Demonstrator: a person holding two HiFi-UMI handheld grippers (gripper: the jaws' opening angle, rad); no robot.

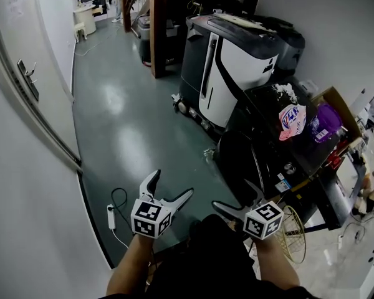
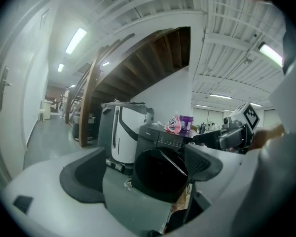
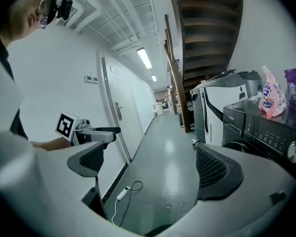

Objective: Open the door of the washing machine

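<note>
Where you stand, door [image 1: 238, 159]: looks shut, on front of black washing machine [image 1: 275, 143], to your right.
Left gripper [image 1: 171, 184]: your jaws spread, empty, apart from door.
Right gripper [image 1: 237, 198]: your jaws spread, empty, near door.
Machine top: pink pouch [image 1: 292, 118], purple tub [image 1: 326, 122].

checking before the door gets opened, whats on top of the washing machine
A pink pouch and a purple container sit on the washing machine. Whatever lies behind them is hidden.

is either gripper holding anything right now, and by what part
Nothing is held: the left hand-held gripper and the right hand-held gripper both stand open and empty.
</note>
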